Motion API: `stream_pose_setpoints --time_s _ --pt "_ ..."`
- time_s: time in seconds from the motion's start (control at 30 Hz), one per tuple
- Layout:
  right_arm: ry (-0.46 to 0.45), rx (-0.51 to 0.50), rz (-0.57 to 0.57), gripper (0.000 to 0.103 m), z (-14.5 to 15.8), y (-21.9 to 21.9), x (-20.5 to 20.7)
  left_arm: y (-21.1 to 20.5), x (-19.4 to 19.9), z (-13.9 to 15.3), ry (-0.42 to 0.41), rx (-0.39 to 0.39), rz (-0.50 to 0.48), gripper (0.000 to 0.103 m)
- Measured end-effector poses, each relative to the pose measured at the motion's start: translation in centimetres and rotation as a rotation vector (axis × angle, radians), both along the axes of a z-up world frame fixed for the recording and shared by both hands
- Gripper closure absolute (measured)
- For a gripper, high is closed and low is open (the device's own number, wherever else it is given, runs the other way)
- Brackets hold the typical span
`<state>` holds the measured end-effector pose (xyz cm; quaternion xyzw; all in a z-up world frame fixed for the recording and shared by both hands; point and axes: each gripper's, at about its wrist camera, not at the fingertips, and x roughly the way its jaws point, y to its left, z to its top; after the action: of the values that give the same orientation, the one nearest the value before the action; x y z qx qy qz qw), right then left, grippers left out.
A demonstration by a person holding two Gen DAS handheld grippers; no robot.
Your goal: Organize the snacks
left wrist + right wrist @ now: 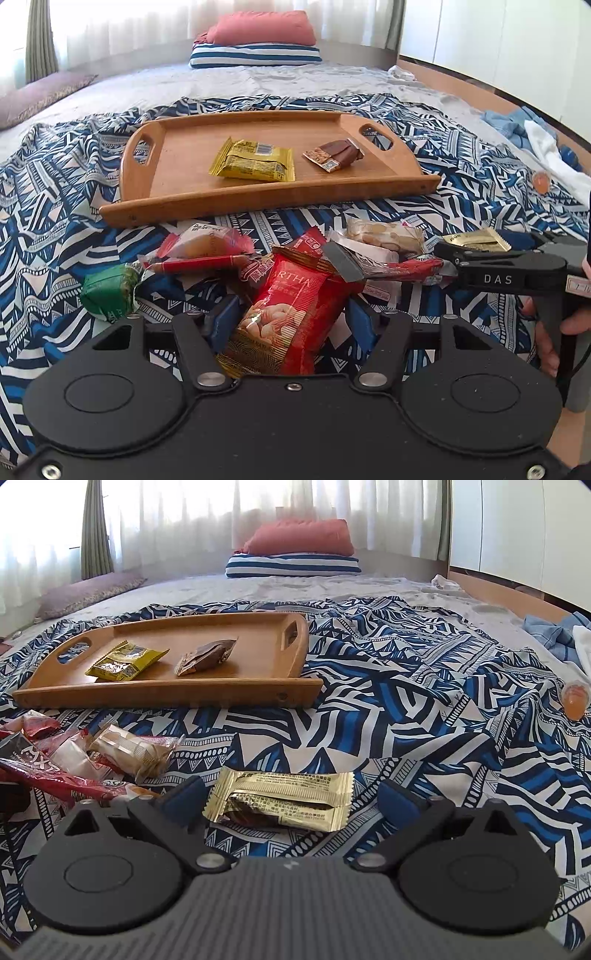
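The tray (258,199) is honey-brown wood. On it lie a yellow packet (255,160) and a brown bar wrapper (334,155). Under the tray spreads a blue, navy and white geometric blanket (406,709). In front of the tray sit a red nut bag (288,317), a green sweet (109,293) and a gold packet (280,799). Beyond the tray lie a coral pillow (262,27) and a blue-and-white striped one (255,55).

A bed (332,590) fills the room, its grey sheet rumpled; a blue-and-white patterned cloth (406,709) covers its near half; at the far edge a red pillow (303,537) lies on a striped pillow (291,565); a mauve cushion (88,592) rests at the left edge; white sheer curtains (229,520) glow with daylight behind the bed, with green drapes (95,531) at the left; white cupboard doors (517,528) stand along the right; blue and white clothes (565,635) lie at the right edge.
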<state>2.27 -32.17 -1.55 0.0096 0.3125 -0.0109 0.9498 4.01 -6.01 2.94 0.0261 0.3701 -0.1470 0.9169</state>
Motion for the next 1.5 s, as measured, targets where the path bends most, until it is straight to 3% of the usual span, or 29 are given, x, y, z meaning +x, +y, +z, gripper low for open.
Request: stream_pose_setpoints --time_s 0.27,0.37,0.63,0.87,1.1,1.33,1.5 --pt "0.008 -0.002 -0.012 0.0 0.2 0.1 -0.1 1.1 -0.4 1.2 -0.014 -0.012 0.036 0.043" --pt "0.004 -0.002 -0.013 0.005 0.4 0.4 -0.5 1.5 -0.5 1.7 -0.02 -0.018 0.047 0.043" --pt "-0.006 -0.024 -0.003 0.04 1.5 1.2 -1.5 2.5 -0.7 3.0 -0.049 -0.021 0.084 0.043" --pt "-0.01 -0.049 -0.016 0.043 2.4 1.4 -1.7 3.5 0.0 4.0 -0.065 -0.024 0.117 0.043" --pt "-0.025 0.005 -0.065 0.043 4.3 0.2 -1.2 5.0 2.4 5.3 -0.068 -0.052 0.158 0.044" --pt "-0.052 0.013 -0.05 0.043 7.0 0.3 1.6 6.3 6.6 6.9 -0.069 -0.099 0.21 0.044" --pt "-0.055 -0.038 -0.019 0.043 8.0 1.5 4.8 6.9 10.1 6.5 -0.033 -0.135 0.252 0.044"
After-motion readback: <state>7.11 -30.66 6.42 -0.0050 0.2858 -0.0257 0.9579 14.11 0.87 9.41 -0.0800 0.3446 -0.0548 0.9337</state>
